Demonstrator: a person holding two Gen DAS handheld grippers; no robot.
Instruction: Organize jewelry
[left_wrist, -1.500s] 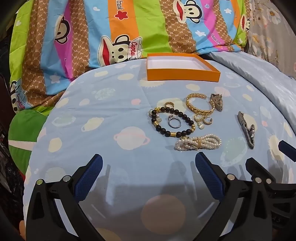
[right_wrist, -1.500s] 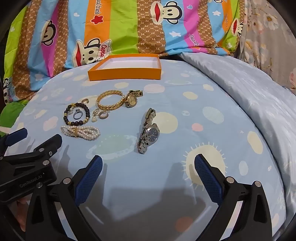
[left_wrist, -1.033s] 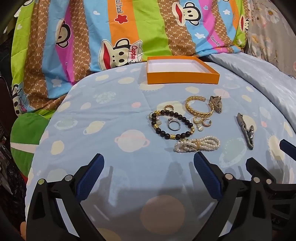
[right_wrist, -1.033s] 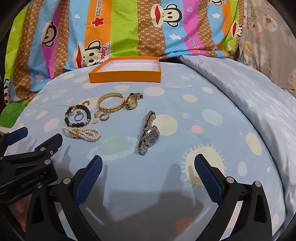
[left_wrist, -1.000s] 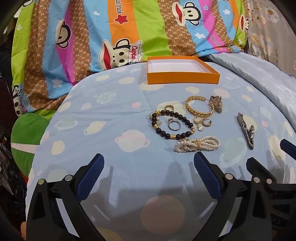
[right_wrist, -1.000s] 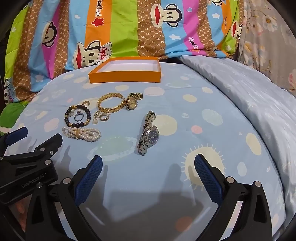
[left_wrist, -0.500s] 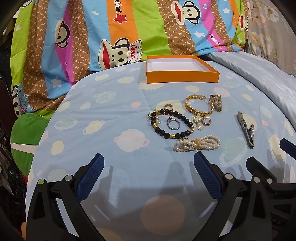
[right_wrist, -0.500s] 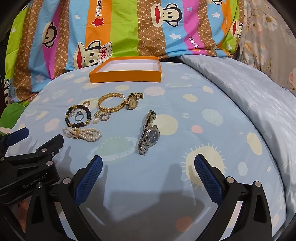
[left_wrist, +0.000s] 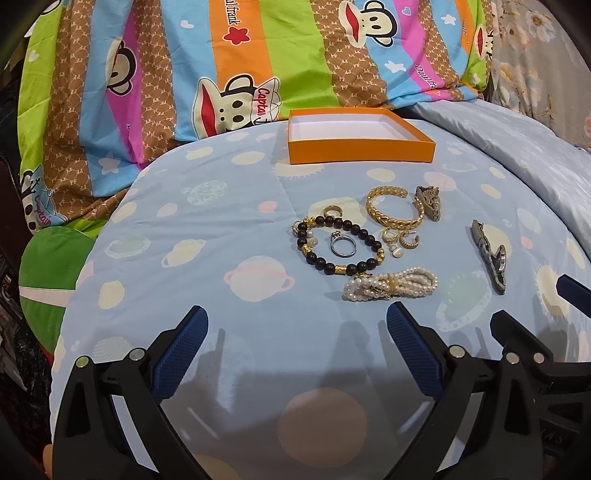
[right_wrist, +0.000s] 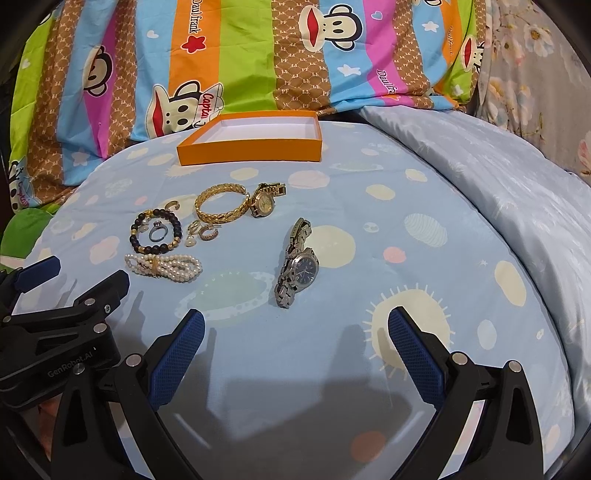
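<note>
Zero items have reached the orange box (left_wrist: 360, 138), which sits near the far edge of the bed (left_wrist: 221, 295) with its white interior bare, so the task appears to be at its start and every piece is left to move. Between the box and the grippers lies the jewelry: a gold bangle (left_wrist: 393, 208), a gold watch (right_wrist: 263, 202) touching the bangle, a black bead bracelet (left_wrist: 338, 243) with a silver ring (left_wrist: 341, 245) lying inside its loop, small gold earrings (left_wrist: 400, 240) just beside it, and a pearl bracelet (left_wrist: 389, 285) nearest the grippers. A silver watch (right_wrist: 297, 266) lies apart, toward the bed's right side. The left gripper (left_wrist: 297, 349) hovers above the near edge with its fingers (left_wrist: 181, 354) spread wide and grasping nothing; the right gripper (right_wrist: 295, 350) hovers likewise, released and empty, roughly in line with the silver watch. Compared with the earlier frames, no piece has shifted; both views show only slight drift, so neither gripper has committed to an approach.
</note>
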